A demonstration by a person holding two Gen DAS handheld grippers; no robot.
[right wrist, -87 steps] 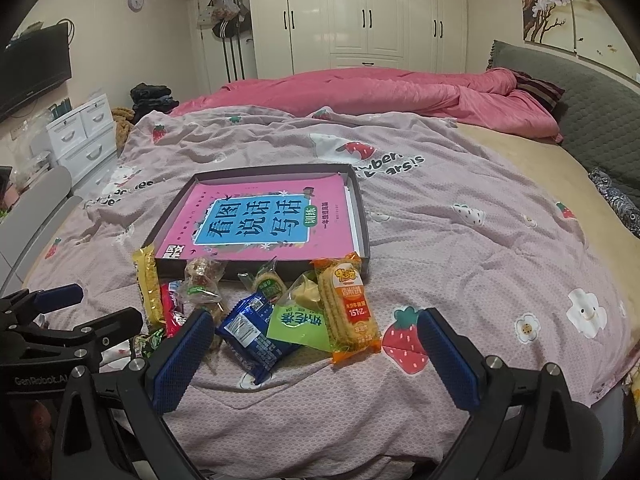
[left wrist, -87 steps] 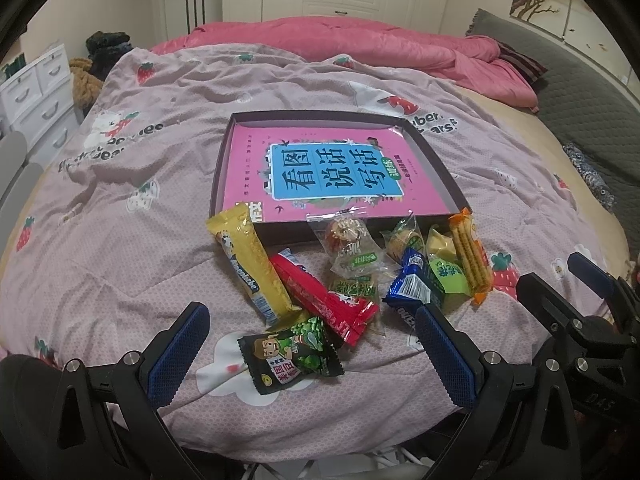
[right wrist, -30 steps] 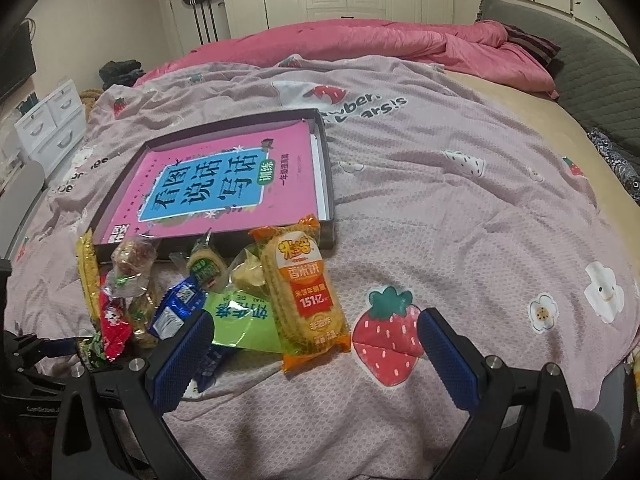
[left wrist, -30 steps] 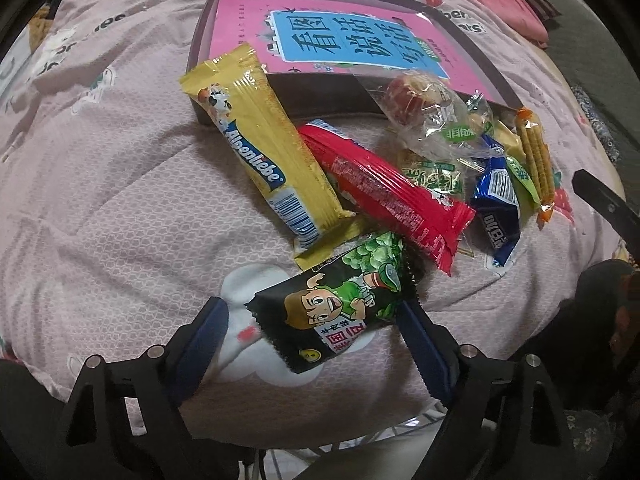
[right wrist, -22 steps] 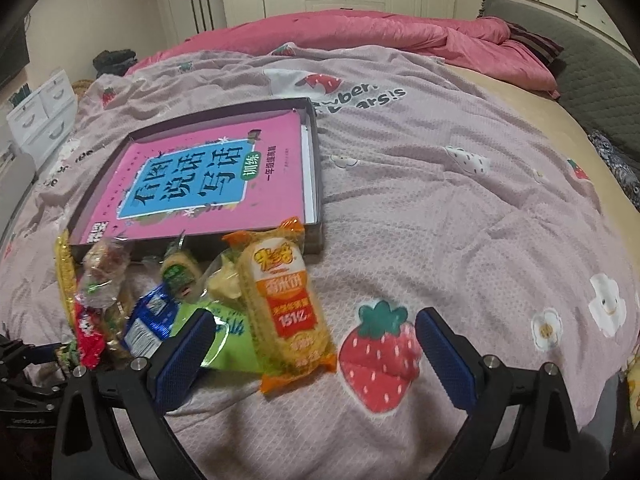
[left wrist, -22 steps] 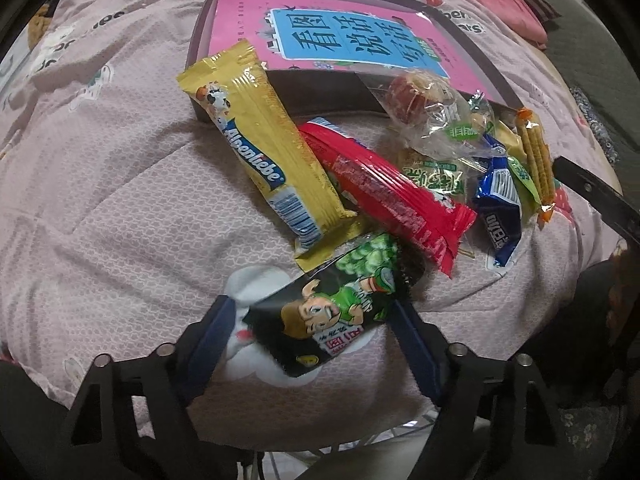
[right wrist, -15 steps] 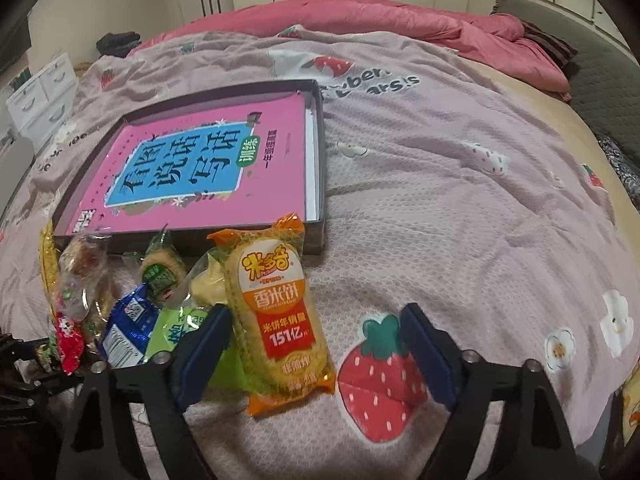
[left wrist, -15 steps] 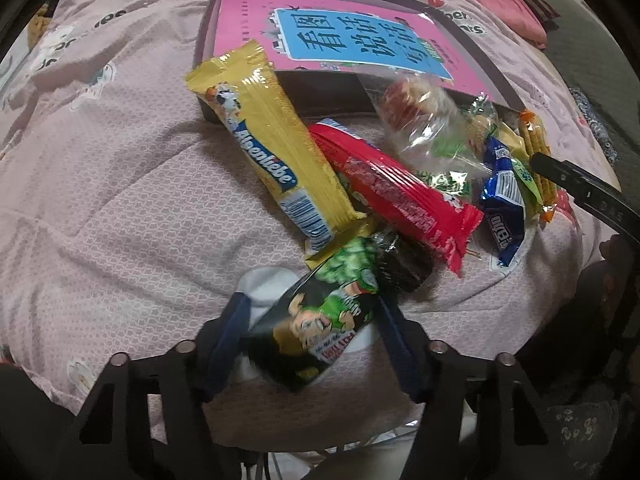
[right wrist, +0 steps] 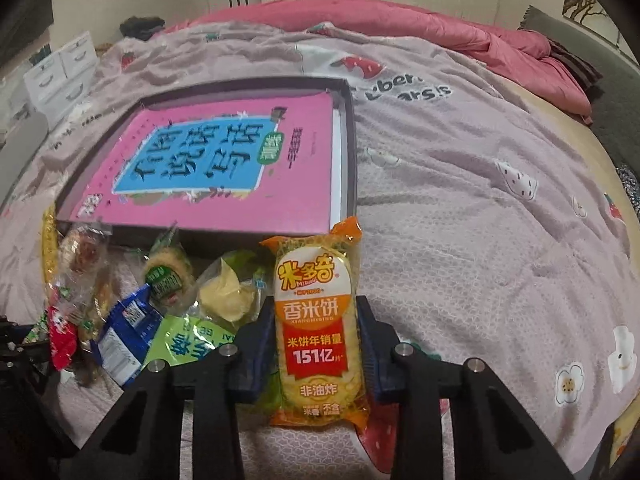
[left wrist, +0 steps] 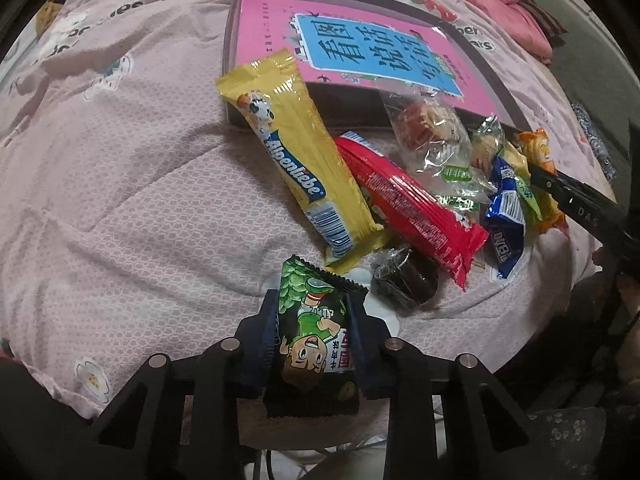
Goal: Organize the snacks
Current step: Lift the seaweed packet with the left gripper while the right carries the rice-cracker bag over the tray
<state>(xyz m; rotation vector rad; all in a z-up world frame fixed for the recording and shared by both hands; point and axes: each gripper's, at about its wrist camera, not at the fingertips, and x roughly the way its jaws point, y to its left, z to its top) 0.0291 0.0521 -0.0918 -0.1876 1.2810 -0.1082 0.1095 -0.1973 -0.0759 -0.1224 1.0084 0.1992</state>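
The left gripper (left wrist: 313, 334) is closing onto one green pea packet (left wrist: 314, 336); the right gripper (right wrist: 318, 338) is clamping one orange rice-cracker pack (right wrist: 316, 332), one box (right wrist: 352, 148) lying beyond.

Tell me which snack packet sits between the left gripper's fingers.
The black-and-green cartoon packet, squeezed between the closing pads of the left gripper. The yellow bar, red bar and blue packet lie loose on the bedspread beyond it.

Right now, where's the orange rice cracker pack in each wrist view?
Left wrist: orange rice cracker pack at far right of the snack pile, partly hidden.
Right wrist: bottom centre, between the right gripper pads.
Shared landmark: pink book in its tray.
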